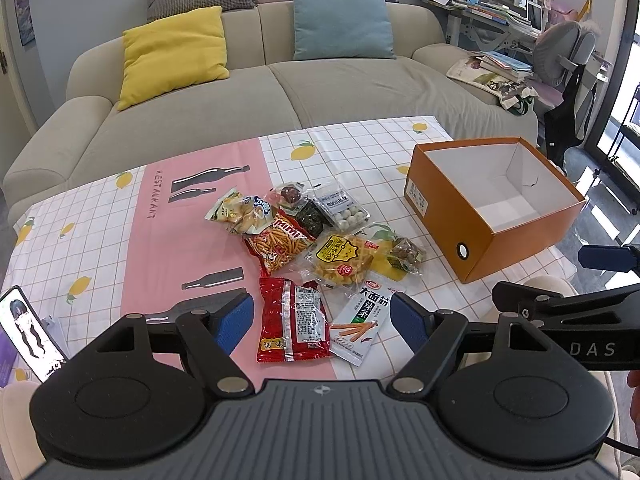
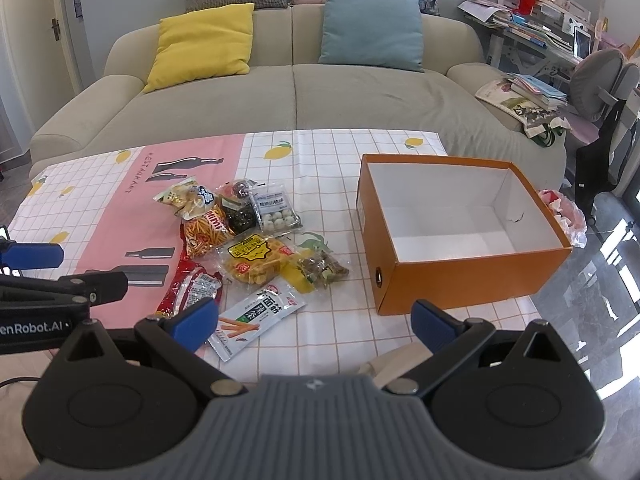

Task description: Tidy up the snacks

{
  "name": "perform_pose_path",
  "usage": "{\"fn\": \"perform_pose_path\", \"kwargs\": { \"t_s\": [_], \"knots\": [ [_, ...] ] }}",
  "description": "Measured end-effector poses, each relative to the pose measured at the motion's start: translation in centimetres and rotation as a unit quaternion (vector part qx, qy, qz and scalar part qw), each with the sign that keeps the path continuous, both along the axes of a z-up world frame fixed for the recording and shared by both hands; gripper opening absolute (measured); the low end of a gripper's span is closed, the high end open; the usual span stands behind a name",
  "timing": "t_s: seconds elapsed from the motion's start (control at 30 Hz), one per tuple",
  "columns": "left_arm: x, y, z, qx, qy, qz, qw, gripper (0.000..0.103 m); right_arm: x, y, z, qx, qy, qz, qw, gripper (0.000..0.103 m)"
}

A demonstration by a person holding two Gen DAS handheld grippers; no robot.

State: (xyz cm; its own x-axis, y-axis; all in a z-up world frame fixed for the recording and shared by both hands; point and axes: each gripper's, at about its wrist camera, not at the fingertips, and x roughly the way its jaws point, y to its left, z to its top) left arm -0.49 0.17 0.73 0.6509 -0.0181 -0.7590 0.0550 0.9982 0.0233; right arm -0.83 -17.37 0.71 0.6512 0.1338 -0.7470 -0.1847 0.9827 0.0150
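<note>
A pile of snack packets lies on the table: a red packet [image 1: 294, 320], a white-green spicy-strip packet [image 1: 360, 320], a yellow packet [image 1: 340, 258] and a red-orange sticks bag [image 1: 278, 246]. The empty orange box [image 1: 452, 216] stands to their right; it also shows in the right wrist view [image 2: 472, 280]. My left gripper [image 1: 322, 322] is open and empty above the red packet. My right gripper [image 2: 314, 322] is open and empty above the table's front edge, with the white-green packet [image 2: 256, 320] by its left finger.
A phone [image 1: 24, 332] stands at the table's left front. A beige sofa [image 2: 280, 92] with yellow and blue cushions runs behind the table. A chair and cluttered desk [image 2: 560, 48] are at the far right. A plastic bag [image 2: 564, 212] lies beyond the box.
</note>
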Motion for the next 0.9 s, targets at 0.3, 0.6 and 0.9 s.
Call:
{"fn": "perform_pose_path", "kwargs": {
  "t_s": [0.3, 0.6, 0.9],
  "knots": [
    [0.0, 0.0, 0.1, -0.001, 0.000, -0.001, 1.0000, 0.091, 0.0, 0.0, 0.1, 0.000, 0.002, 0.001, 1.000, 0.100],
    [0.1, 0.1, -0.1, -0.012, 0.012, -0.006, 0.9998, 0.088, 0.2, 0.0, -0.2, 0.003, 0.002, 0.007, 1.000, 0.100],
    [2.0, 2.6, -2.9, -0.064, 0.066, -0.023, 0.9955, 0.045, 2.0, -0.1, -3.4, 0.057, 0.012, 0.023, 0.998, 0.083]
  ]
}}
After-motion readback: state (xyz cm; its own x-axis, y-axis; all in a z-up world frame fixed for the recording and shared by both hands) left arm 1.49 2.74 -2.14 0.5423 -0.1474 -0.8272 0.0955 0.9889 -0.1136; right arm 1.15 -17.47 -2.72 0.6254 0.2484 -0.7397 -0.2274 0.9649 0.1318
